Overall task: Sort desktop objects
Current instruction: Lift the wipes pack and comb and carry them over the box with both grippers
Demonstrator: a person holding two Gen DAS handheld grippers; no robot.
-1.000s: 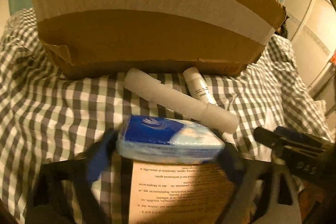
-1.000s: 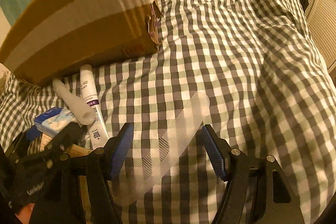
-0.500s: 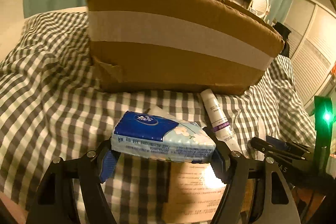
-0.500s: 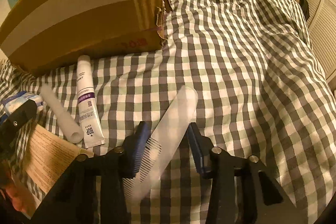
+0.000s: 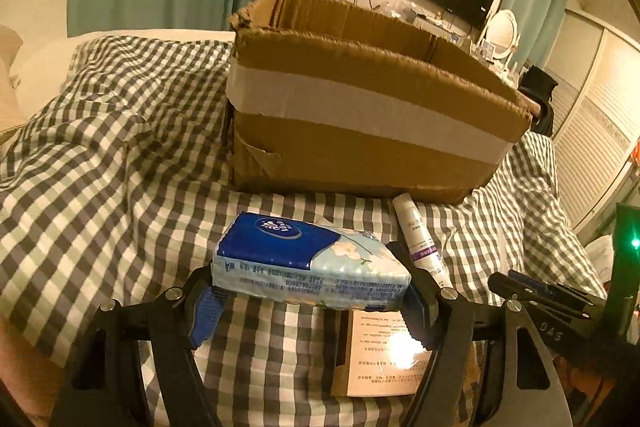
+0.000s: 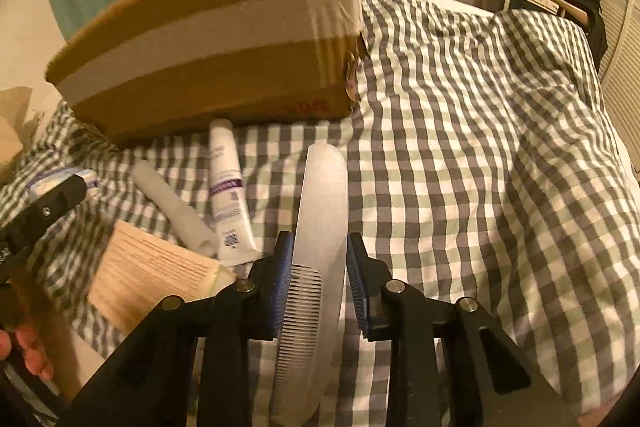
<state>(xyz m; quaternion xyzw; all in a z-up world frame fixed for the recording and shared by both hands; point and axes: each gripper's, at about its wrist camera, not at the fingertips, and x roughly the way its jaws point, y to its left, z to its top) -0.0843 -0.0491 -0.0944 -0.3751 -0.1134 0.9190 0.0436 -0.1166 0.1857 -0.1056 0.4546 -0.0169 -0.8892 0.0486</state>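
Note:
My left gripper (image 5: 310, 291) is shut on a blue and white tissue pack (image 5: 308, 261) and holds it above the checked bedspread, short of the open cardboard box (image 5: 360, 119). My right gripper (image 6: 318, 267) is shut on a translucent white comb (image 6: 320, 223), held lengthwise between the blue pads and lifted off the bed. The box (image 6: 208, 39) stands to the upper left in the right wrist view. The tissue pack's edge (image 6: 60, 181) and the left gripper show at the far left there.
A white tube with a purple band (image 6: 228, 187), a white cylinder (image 6: 172, 207) and a printed paper box (image 6: 148, 275) lie on the bedspread in front of the cardboard box. The tube (image 5: 418, 231) and paper box (image 5: 384, 351) also show in the left wrist view. Checked bedspread (image 6: 480, 147) stretches right.
My left gripper has lifted the tissue pack up and back, so the box's open top now shows. My right gripper closed on the comb and raised it, turning it lengthwise.

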